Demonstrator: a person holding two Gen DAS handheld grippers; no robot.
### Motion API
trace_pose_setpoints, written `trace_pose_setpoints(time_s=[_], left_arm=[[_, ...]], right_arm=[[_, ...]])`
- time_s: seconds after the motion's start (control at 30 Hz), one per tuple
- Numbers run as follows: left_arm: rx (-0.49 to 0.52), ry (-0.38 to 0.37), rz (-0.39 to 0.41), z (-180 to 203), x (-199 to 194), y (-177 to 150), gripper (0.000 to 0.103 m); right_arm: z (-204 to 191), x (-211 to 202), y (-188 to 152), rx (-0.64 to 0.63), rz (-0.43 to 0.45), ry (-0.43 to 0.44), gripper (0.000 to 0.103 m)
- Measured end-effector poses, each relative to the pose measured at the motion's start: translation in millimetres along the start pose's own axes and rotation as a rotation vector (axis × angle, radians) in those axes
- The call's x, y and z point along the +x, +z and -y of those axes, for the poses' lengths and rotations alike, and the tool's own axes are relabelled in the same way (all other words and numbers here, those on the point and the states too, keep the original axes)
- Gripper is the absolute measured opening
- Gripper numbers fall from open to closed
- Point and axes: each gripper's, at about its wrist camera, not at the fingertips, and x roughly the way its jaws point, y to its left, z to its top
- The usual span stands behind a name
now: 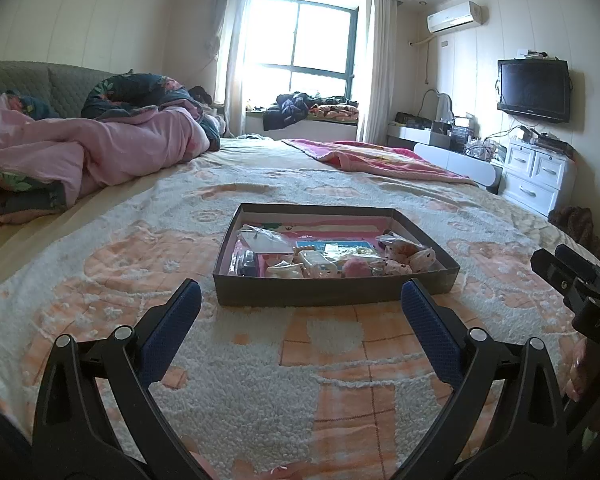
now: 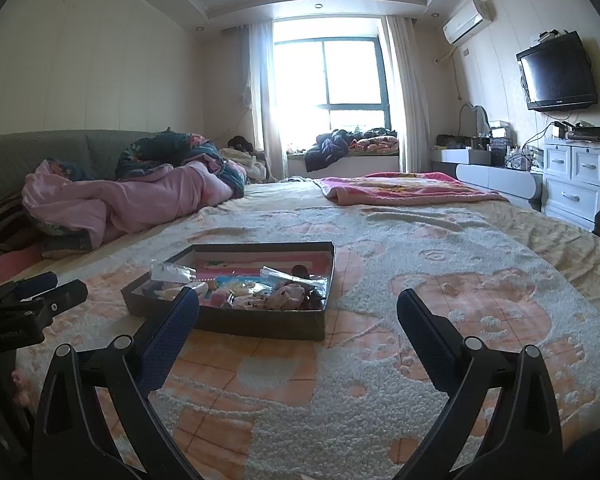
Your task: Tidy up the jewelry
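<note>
We hold both the left gripper (image 1: 301,300) and the right gripper (image 2: 298,312) with fingers spread wide, holding nothing. The box (image 1: 332,294) of jewelry sits on the bed (image 1: 100,264) just past our fingers.

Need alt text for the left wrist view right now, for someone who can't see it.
A shallow dark box of small bagged jewelry sits on a patterned bedspread, straight ahead of the open, empty left tongs. The right tongs show at the right edge.
</note>
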Motion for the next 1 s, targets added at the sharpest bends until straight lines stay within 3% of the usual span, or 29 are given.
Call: trace_pose_setpoints(time_s=[1.0], left_arm=[[0.001,0.000,0.002,0.8,-1.6,-0.9,0.092]], right_arm=[[-1.4,1.3,-0.9,-0.008,0.001,-0.002,0.097]])
